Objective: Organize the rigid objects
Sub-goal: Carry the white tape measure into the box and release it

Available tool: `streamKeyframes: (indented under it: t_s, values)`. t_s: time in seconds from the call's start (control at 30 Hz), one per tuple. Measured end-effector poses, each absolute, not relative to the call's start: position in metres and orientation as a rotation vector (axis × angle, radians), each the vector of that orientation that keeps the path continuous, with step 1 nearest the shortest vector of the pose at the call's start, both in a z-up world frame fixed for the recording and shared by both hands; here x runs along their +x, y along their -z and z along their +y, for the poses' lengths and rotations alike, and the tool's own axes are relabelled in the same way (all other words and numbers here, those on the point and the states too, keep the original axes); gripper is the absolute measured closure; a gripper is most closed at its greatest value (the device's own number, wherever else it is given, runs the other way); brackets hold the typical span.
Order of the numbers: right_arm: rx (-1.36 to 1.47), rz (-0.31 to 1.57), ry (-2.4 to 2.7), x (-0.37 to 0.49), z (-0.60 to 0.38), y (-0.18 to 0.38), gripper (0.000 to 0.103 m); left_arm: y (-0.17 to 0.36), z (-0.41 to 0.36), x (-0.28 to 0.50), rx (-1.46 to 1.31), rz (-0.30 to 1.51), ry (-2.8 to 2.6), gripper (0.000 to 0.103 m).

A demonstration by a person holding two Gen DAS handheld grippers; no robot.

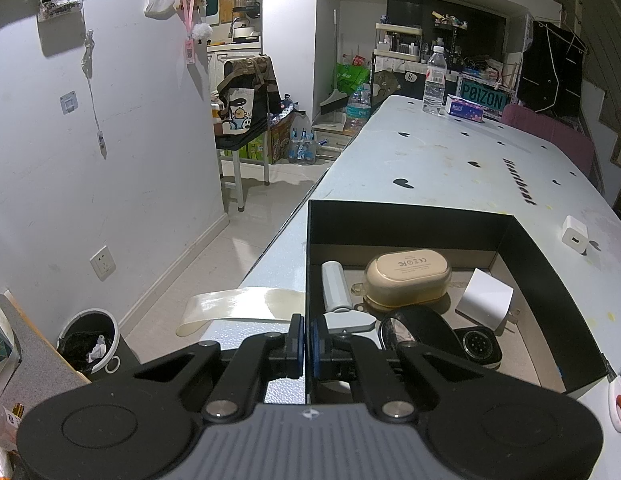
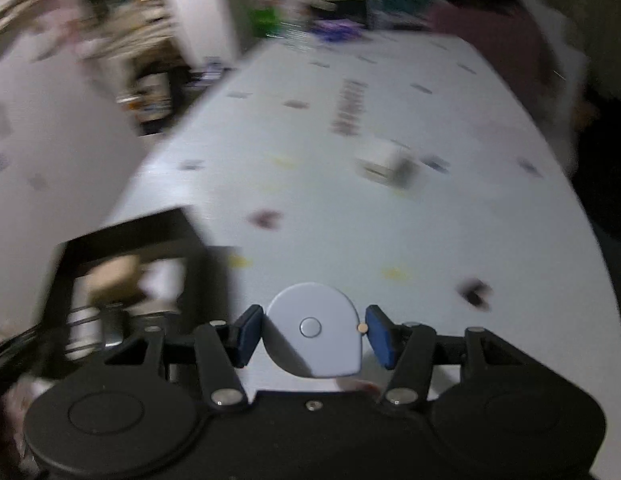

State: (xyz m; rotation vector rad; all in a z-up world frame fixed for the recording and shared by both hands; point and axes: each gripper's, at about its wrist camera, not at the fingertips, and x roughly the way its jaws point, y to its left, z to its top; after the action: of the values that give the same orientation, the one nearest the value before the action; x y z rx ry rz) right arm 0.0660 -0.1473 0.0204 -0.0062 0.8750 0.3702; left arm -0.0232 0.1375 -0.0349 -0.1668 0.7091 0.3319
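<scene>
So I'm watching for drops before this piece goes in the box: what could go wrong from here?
The right gripper holds the round grey tape measure only by its curved edges, and the blurred view suggests fast motion, so it may slip. The left gripper pinches the black box wall, near the table edge; a tug could tip it.

Both grippers: left gripper [image 1: 305,344] & right gripper [image 2: 311,334] black w/ blue pads, silver pivot screws.
</scene>
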Motion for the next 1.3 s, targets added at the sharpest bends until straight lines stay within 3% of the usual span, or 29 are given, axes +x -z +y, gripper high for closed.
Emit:
streamKeyframes:
  t_s: [0.4, 0.7, 0.83, 1.3]
  values:
    - [-0.295, 0.918, -0.585, 0.054, -0.039, -0.016, 0.046, 0.036, 0.139, -0.023, -0.171, 0.708, -0.331, 0.099]
    - [-0.287, 0.993, -0.553, 0.065, -0.026, -0.005, 0.045, 0.036, 0.138, -0.023, -0.169, 0.708, -0.332, 0.099]
    - [-0.286, 1.0, -0.551, 0.063, -0.023, -0.006, 0.033, 0.036, 0.139, -0.023, -0.17, 0.708, -0.332, 0.099]
    - [-0.293, 1.003, -0.527, 0.062, -0.026, -0.004, 0.033, 0.036, 0.138, -0.023, -0.169, 0.708, -0.332, 0.099]
